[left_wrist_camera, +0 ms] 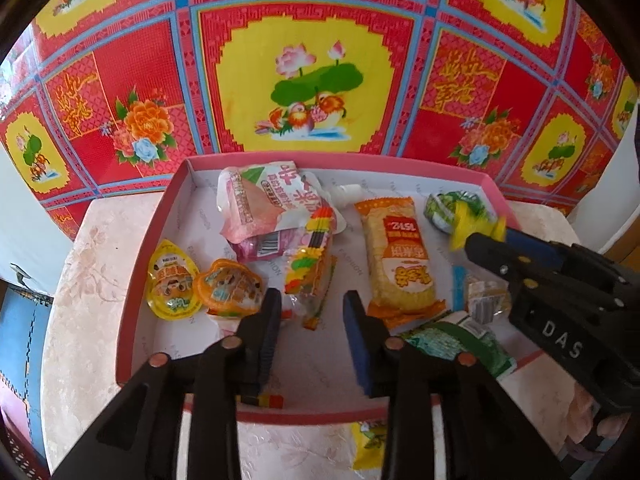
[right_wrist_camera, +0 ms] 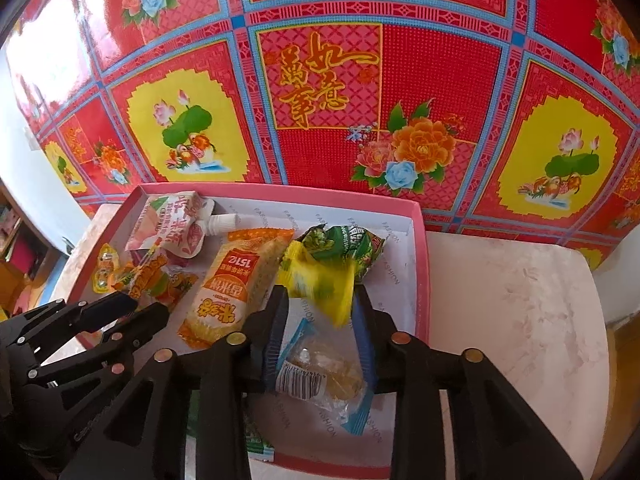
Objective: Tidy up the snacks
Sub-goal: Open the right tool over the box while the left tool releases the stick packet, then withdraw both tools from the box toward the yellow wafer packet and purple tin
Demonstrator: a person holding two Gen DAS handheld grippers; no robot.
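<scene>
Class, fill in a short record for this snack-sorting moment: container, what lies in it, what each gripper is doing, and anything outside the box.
container: pink box, on a pale tabletop
inside: pouch, orange rice cracker, two jelly cups, green packet
left gripper: open, empty, over the box
right gripper: shut on yellow packet, blurred
outside box: yellow wrapper at near edge
</scene>
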